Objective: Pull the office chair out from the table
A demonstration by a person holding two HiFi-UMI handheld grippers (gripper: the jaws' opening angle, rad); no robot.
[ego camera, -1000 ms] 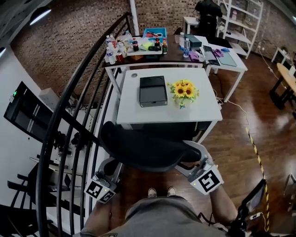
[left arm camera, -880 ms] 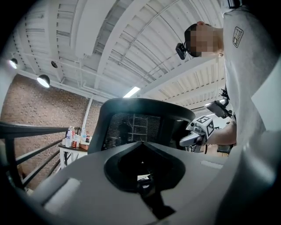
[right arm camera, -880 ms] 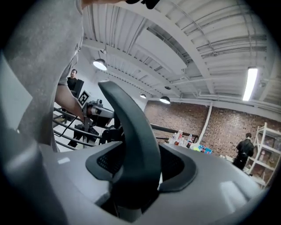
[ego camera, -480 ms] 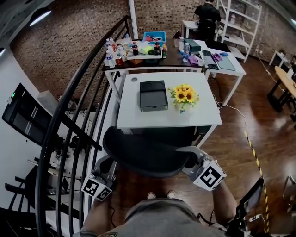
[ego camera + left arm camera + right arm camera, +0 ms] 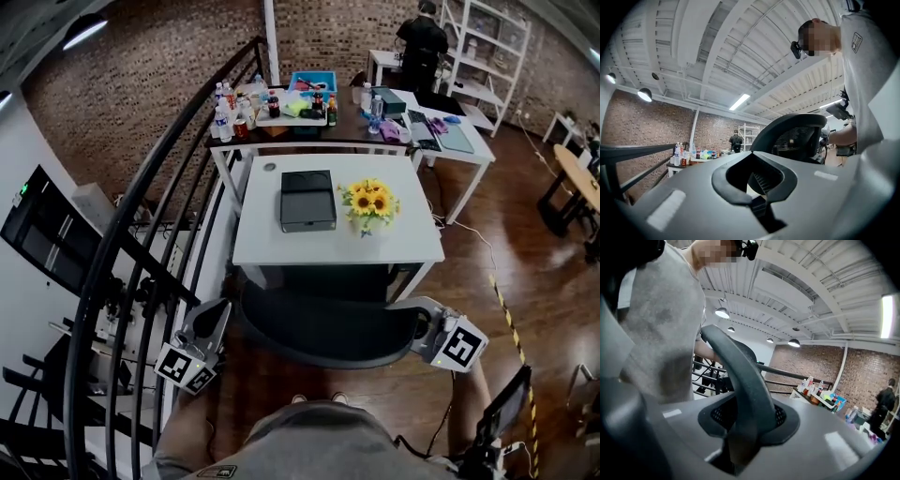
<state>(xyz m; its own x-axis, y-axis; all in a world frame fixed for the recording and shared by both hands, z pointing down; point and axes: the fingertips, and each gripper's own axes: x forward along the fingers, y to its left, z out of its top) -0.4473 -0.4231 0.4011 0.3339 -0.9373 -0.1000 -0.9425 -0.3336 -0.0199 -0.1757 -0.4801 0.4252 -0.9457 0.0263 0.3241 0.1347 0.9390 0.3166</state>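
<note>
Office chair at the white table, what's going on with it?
A person stands behind the office chair, a gripper in each hand. The right gripper is clamped on the backrest's edge; the left gripper sits beside the chair's other side, nothing between its jaws. The chair is close against the white table.

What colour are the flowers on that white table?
Yellow, with dark centres and green leaves; the flowers show best in the head view.
</note>
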